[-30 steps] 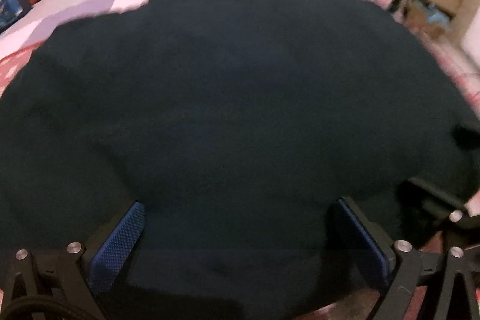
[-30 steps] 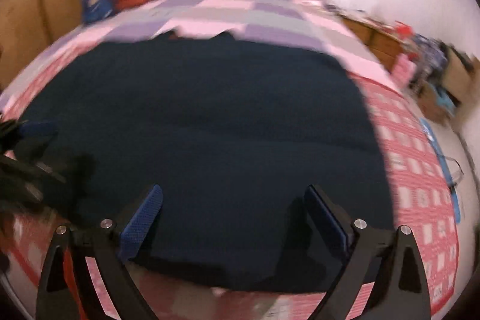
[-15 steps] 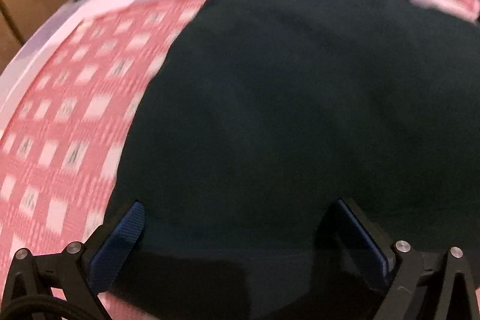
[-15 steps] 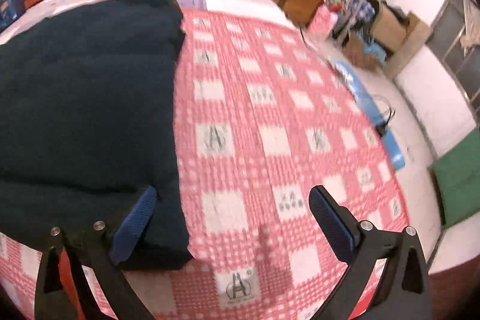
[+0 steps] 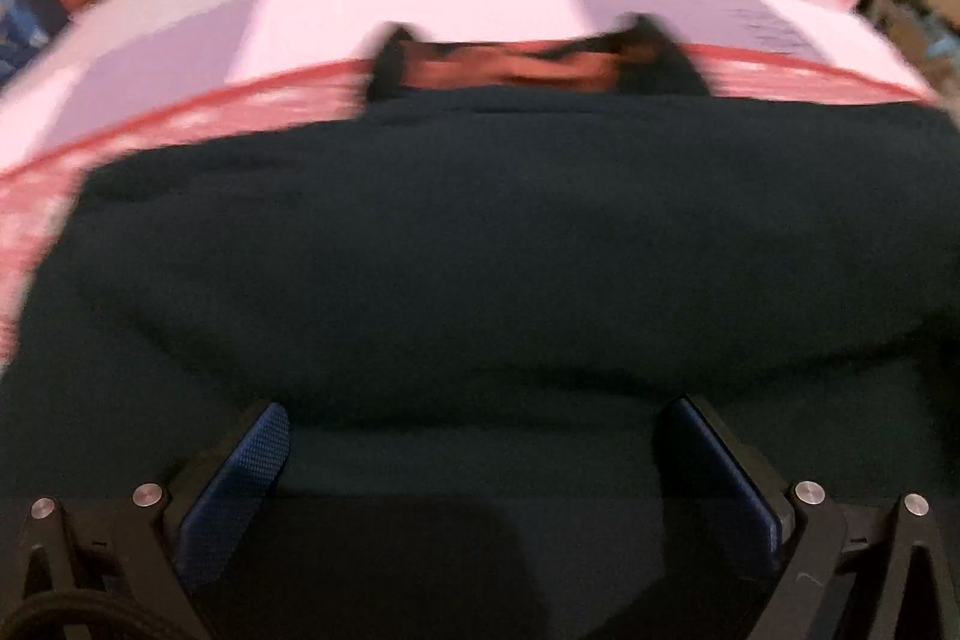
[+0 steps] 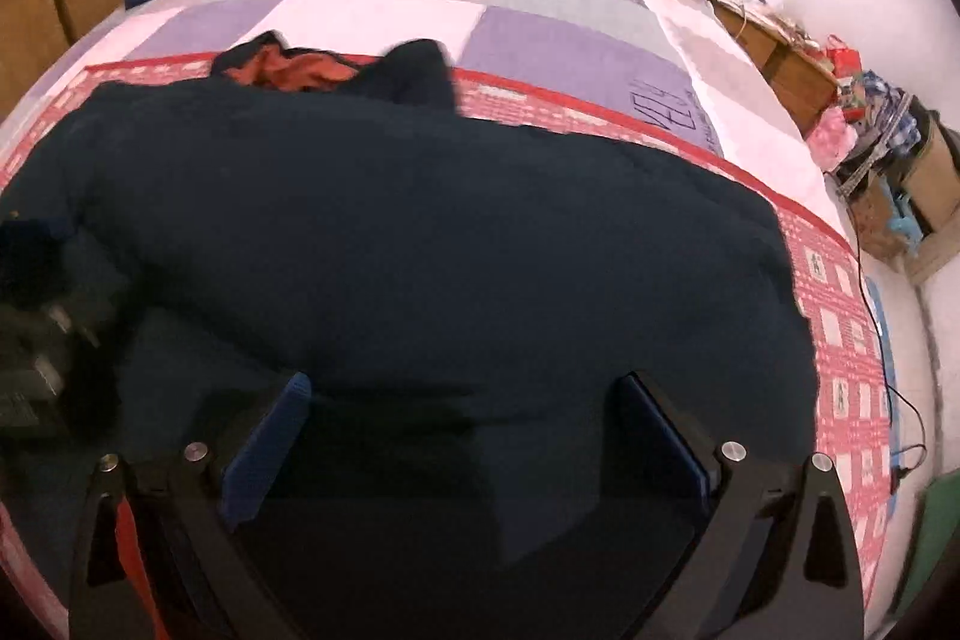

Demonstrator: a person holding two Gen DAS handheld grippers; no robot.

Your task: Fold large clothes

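Dark garment (image 6: 420, 232) spread on checked bed cover (image 6: 840, 340) | orange cloth (image 6: 300, 70) behind collar | both grippers' fingers wide, empty.

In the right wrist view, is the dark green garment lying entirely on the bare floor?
No, the dark green garment lies spread on the red-and-white checked blanket covering the bed, well above the floor.

The left gripper (image 5: 474, 454) points steeply down, its blue-padded jaws spread wide with nothing pinched between them. The right gripper (image 6: 465, 436) is angled down likewise, jaws just opened fully; the left one shows at its nine o'clock.
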